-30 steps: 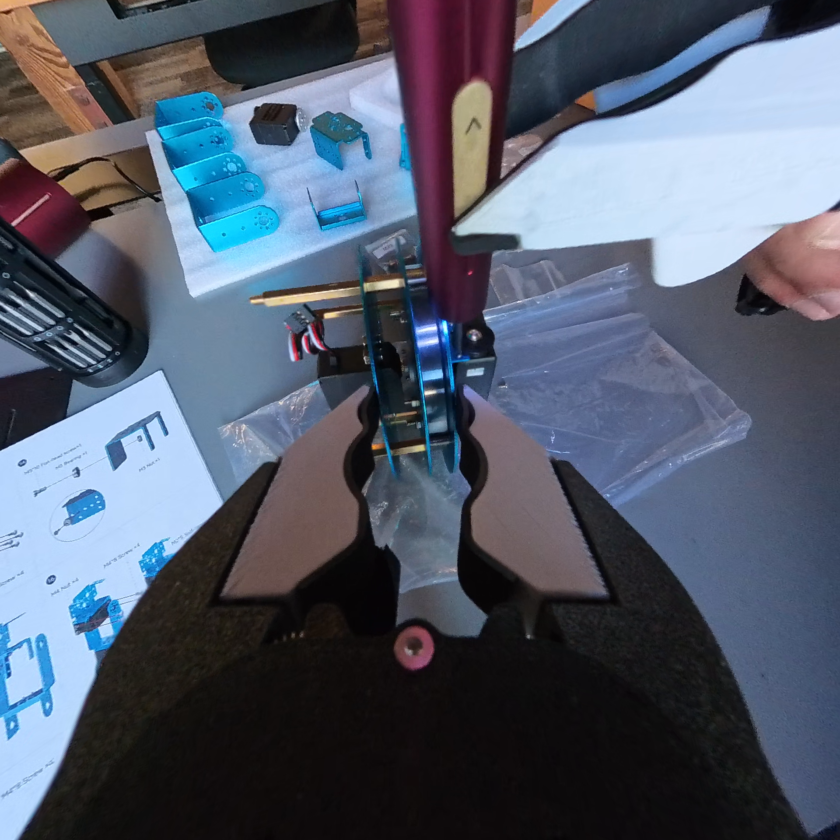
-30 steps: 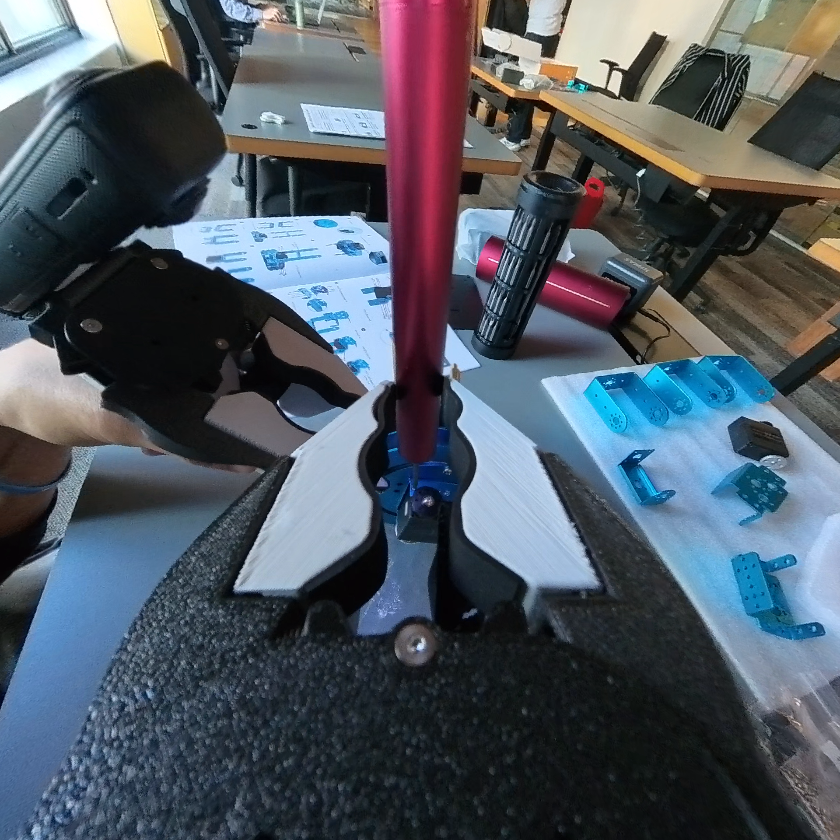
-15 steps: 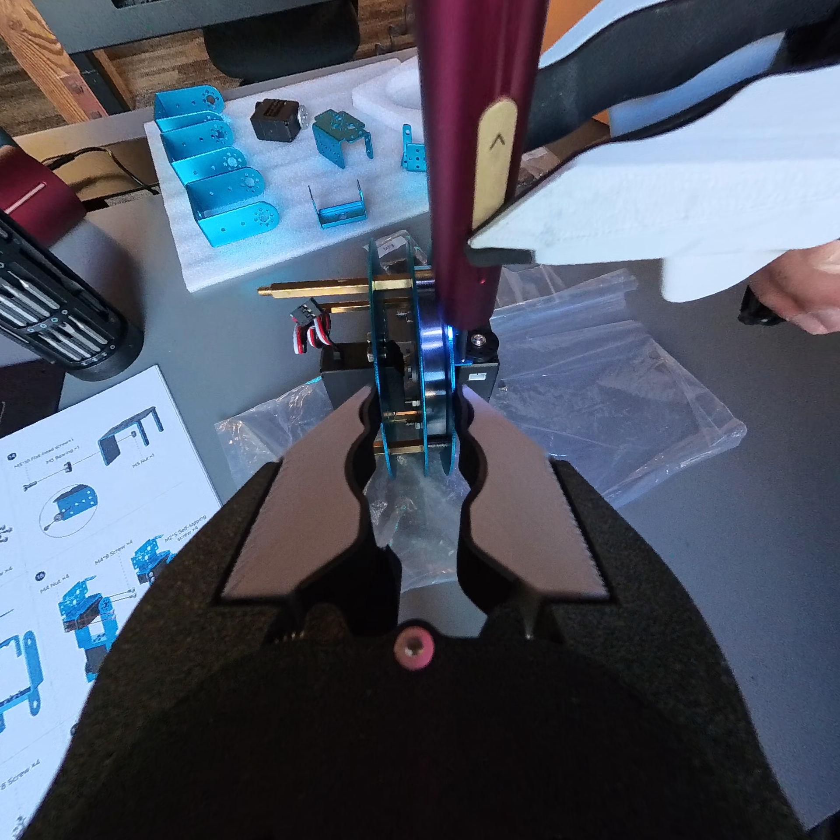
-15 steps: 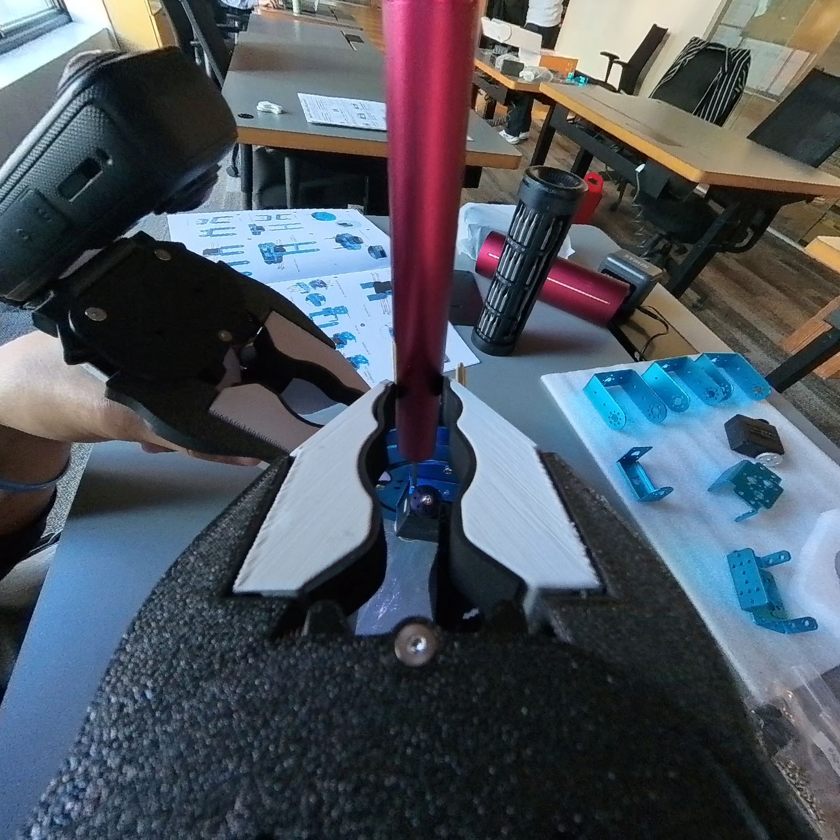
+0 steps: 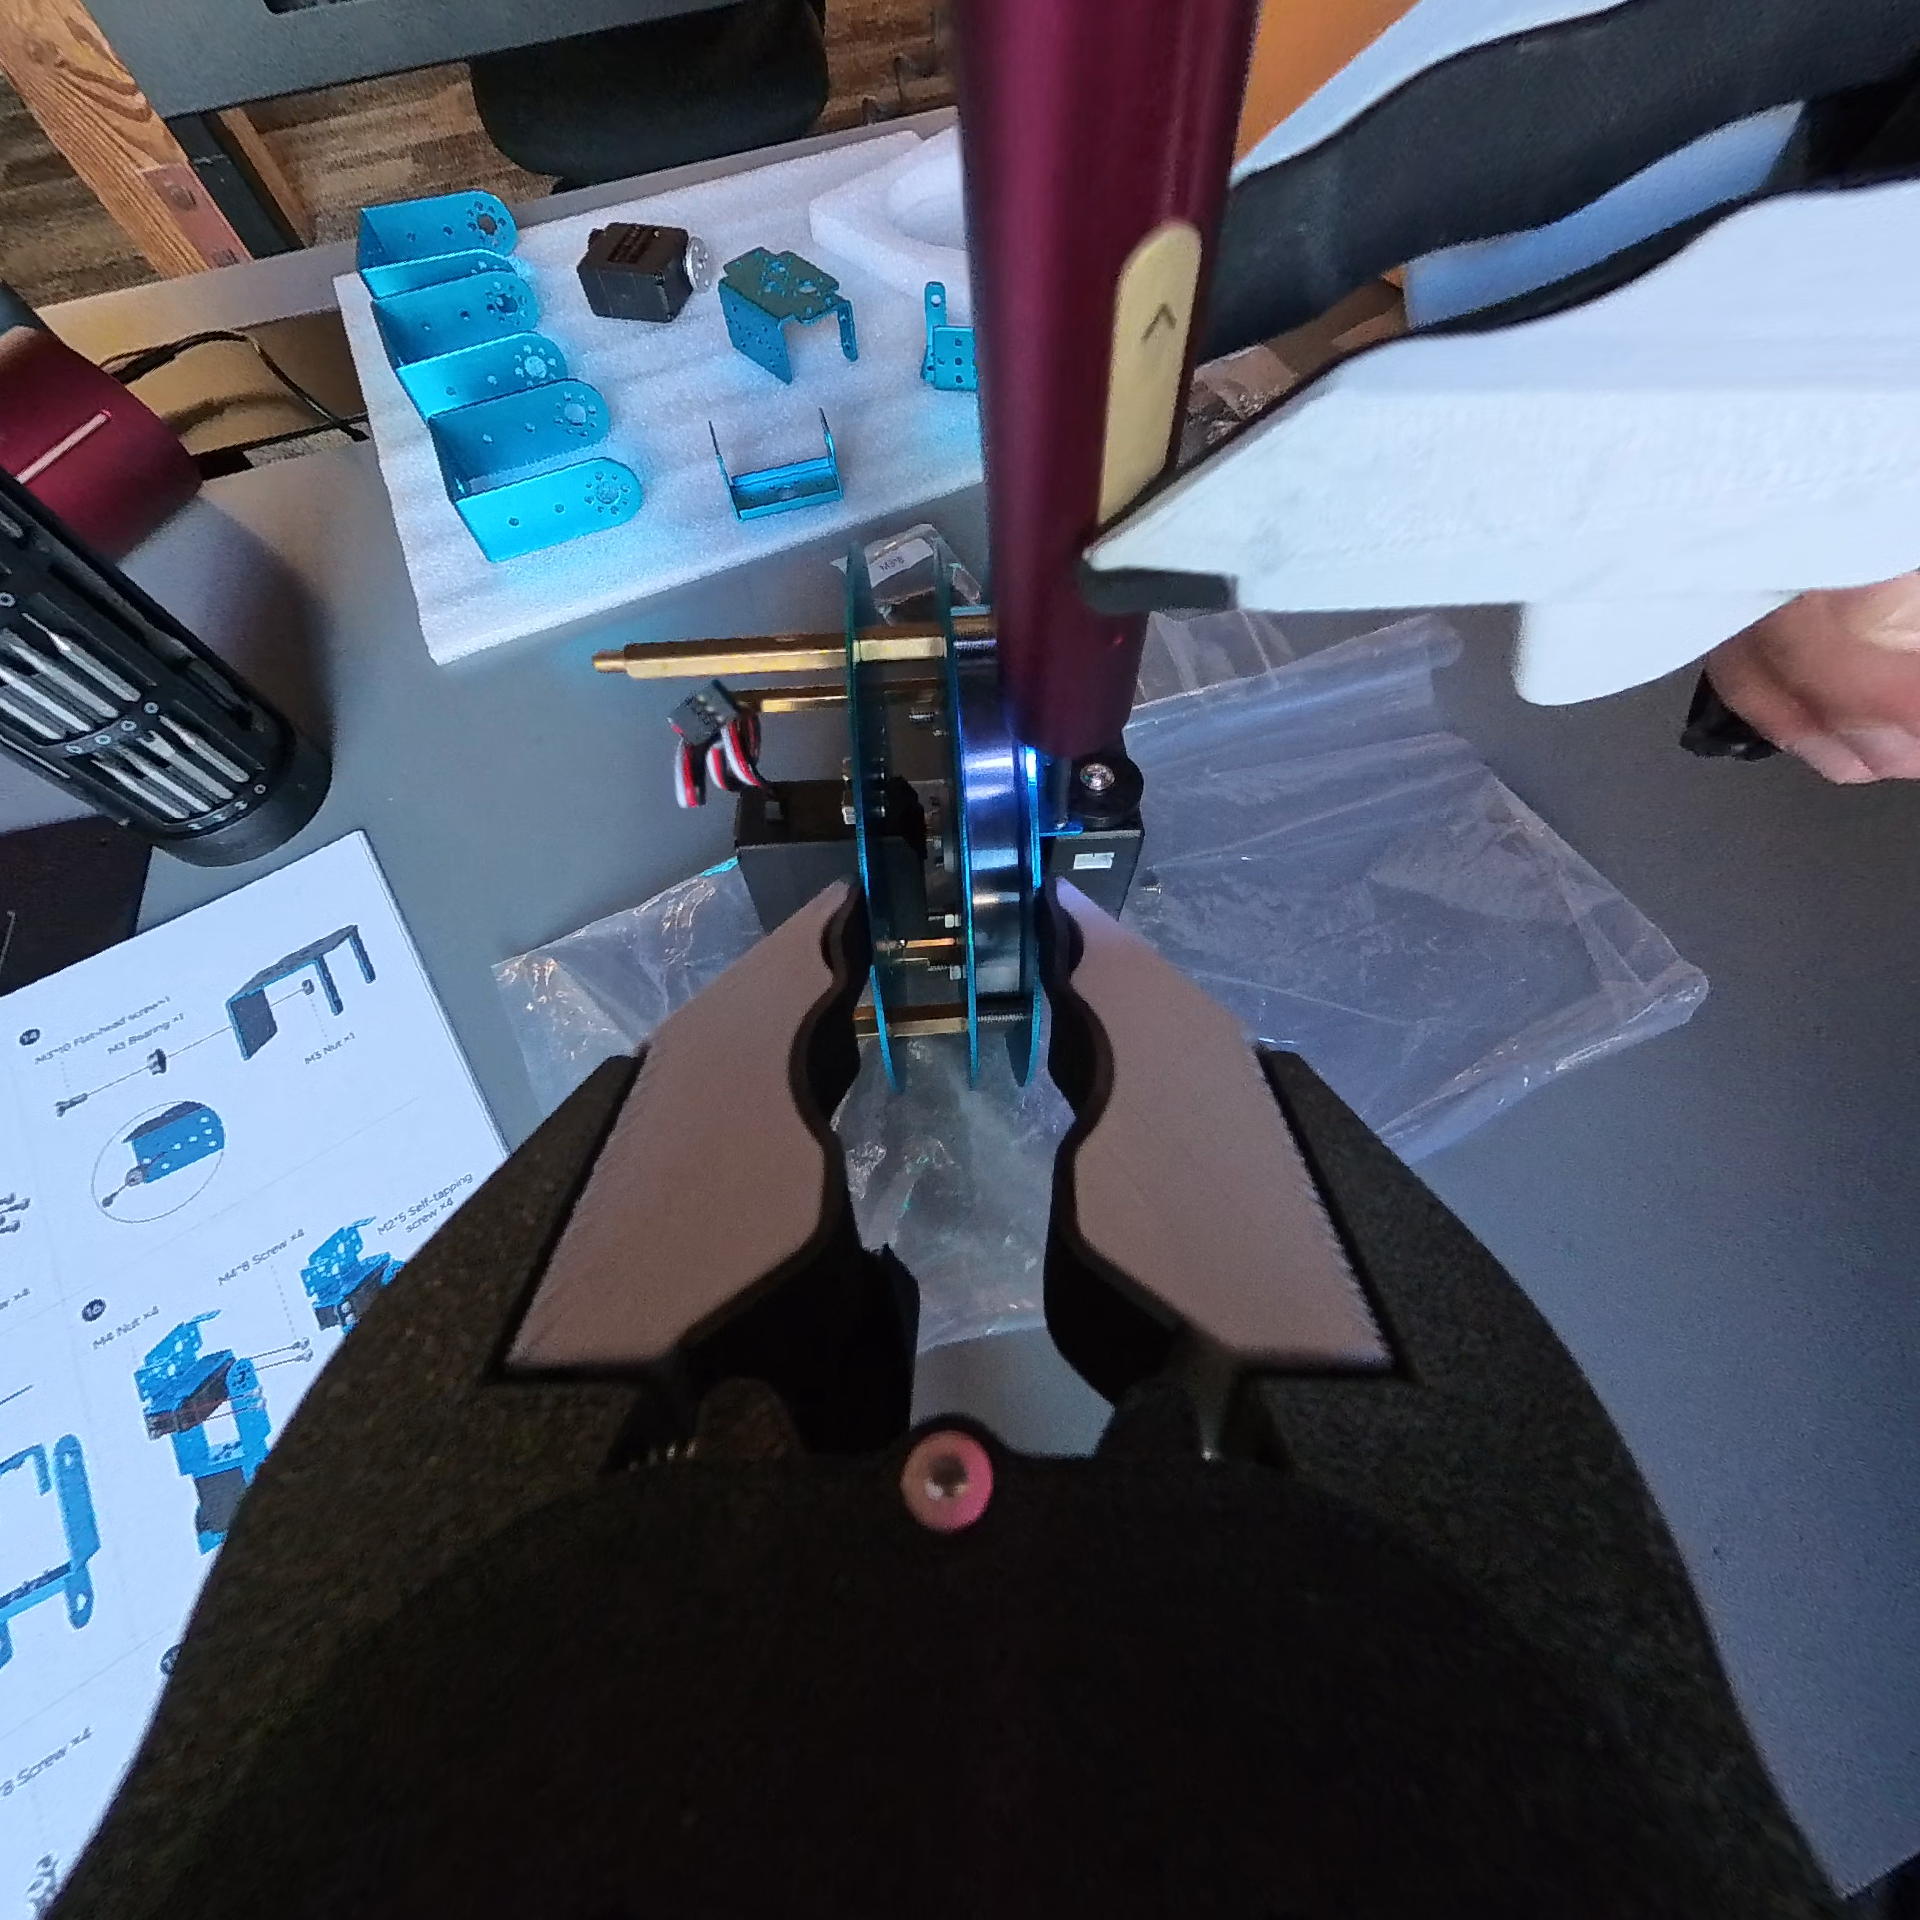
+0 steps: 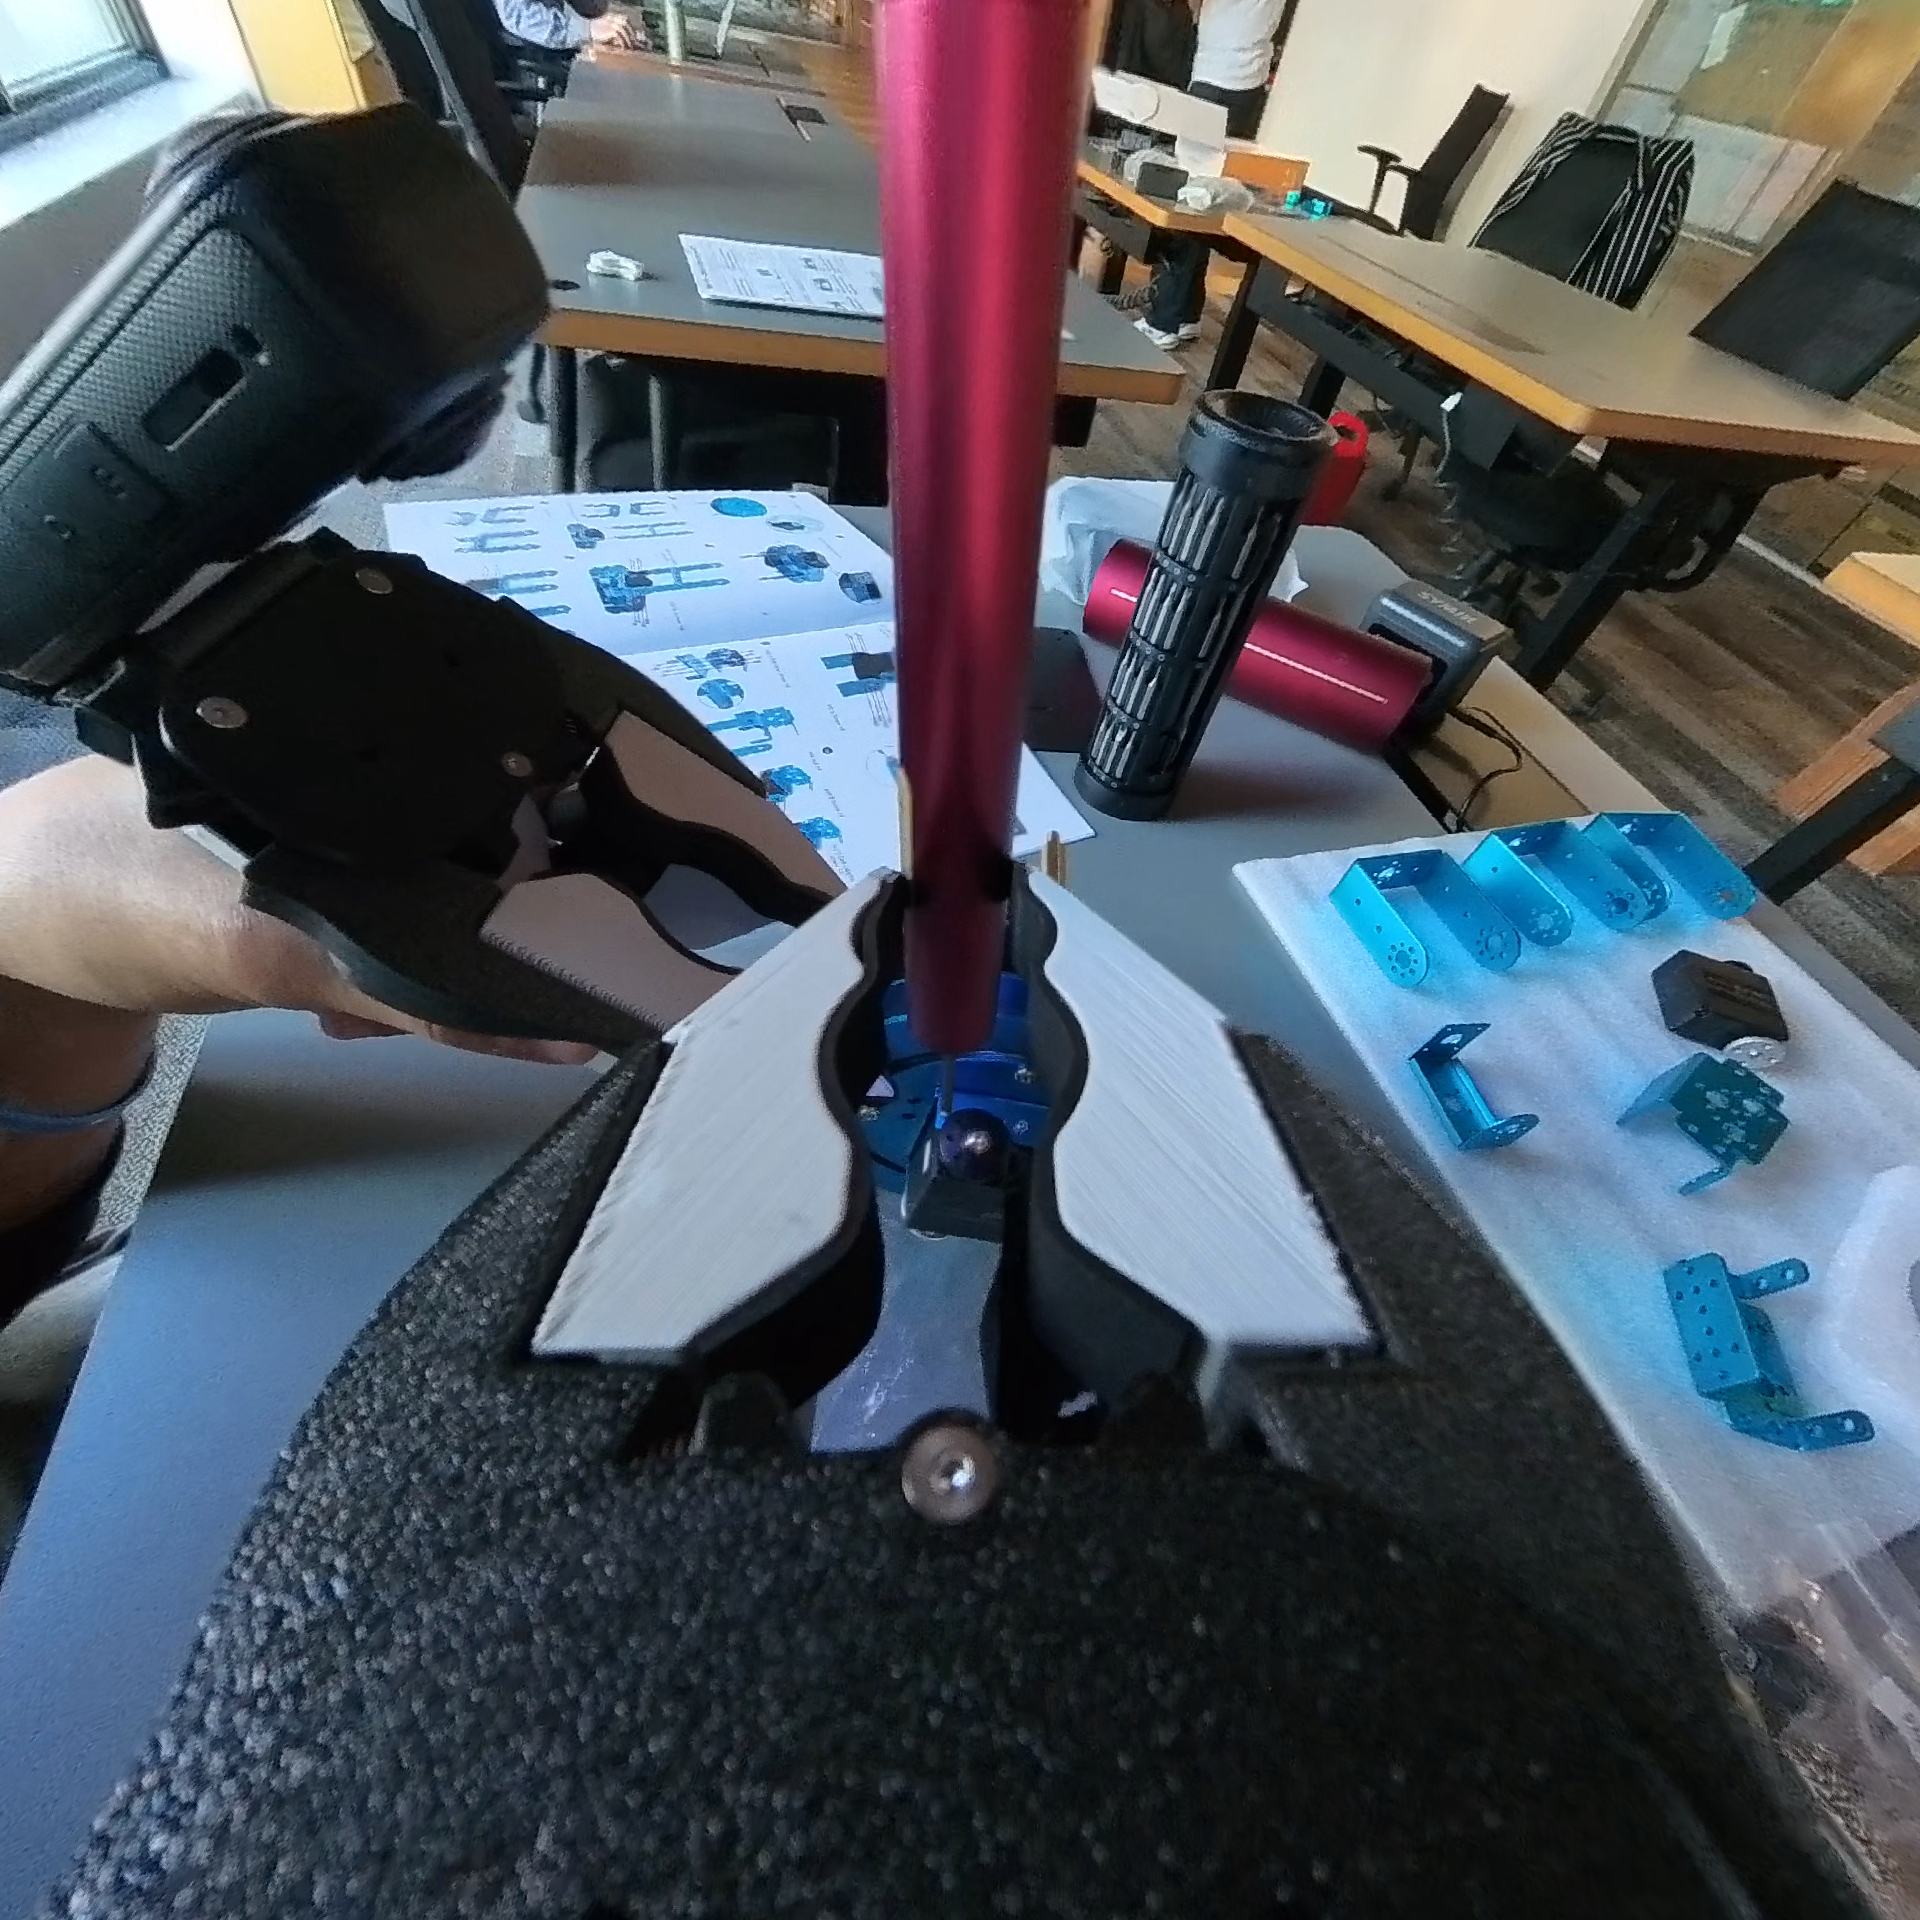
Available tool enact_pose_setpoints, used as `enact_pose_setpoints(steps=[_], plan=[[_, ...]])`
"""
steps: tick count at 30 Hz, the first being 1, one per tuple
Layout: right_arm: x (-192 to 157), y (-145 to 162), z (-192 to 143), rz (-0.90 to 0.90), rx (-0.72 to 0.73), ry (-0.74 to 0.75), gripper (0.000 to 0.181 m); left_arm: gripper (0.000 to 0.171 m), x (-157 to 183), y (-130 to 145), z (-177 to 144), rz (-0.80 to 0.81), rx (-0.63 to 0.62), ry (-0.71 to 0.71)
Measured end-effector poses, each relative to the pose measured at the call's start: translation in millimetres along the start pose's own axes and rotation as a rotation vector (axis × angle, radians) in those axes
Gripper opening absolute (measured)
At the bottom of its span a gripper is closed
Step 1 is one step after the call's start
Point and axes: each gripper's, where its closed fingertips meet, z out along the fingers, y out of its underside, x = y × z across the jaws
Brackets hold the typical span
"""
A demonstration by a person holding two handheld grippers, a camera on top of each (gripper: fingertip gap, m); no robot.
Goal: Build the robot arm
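Both grippers pinch: right gripper (image 6: 954, 914) holds the upright red screwdriver (image 6: 971, 499), tip down; left gripper (image 5: 951, 935) clamps the on-edge blue disc assembly (image 5: 940, 831).

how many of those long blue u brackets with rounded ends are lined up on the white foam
5, overlapping in a diagonal row along the white foam sheet's left edge. The right wrist view shows only four clearly.
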Motion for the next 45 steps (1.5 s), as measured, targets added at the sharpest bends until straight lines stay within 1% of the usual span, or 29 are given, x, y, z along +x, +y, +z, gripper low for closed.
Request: enact_pose_setpoints(steps=[10, 18, 22, 26, 34, 37, 41, 45], plan=[[-3.4, 0.7, -0.8, -0.054, 0.010, 0.012, 0.018, 0.031, 0.4, 0.1, -0.1, -0.003, 0.000, 0.001], [-1.0, 0.7, -1.9, -0.028, 0.028, 0.015, 0.018, 0.031, 0.5, -0.7, 0.4, -0.015, 0.002, -0.006], [2.9, 0.5, -2.0, 0.048, 0.042, 0.006, 0.019, 0.031, 0.4, -1.8, 0.8, -0.022, 0.007, -0.014], [5.7, 1.1, -4.3, 0.070, 0.065, 0.008, 0.019, 0.031, 1.2, -1.9, 0.7, -0.009, 0.007, -0.015], [2.0, -0.1, -2.2, 0.041, 0.114, -0.075, 0.018, 0.031, 0.8, -1.2, -0.2, -0.009, 0.012, 0.017], [2.1, -0.1, -3.7, 0.020, 0.144, -0.066, 0.017, 0.031, -0.2, -2.0, 0.5, -0.024, 0.018, 0.019], [-0.6, 0.1, -4.3, -0.010, 0.142, -0.060, 0.017, 0.031, -0.2, -1.7, 0.3, -0.020, 0.016, 0.021], [2.6, 0.5, -4.7, 0.013, 0.146, -0.060, 0.017, 0.031, -0.2, -1.5, 0.2, -0.024, 0.016, 0.024]])
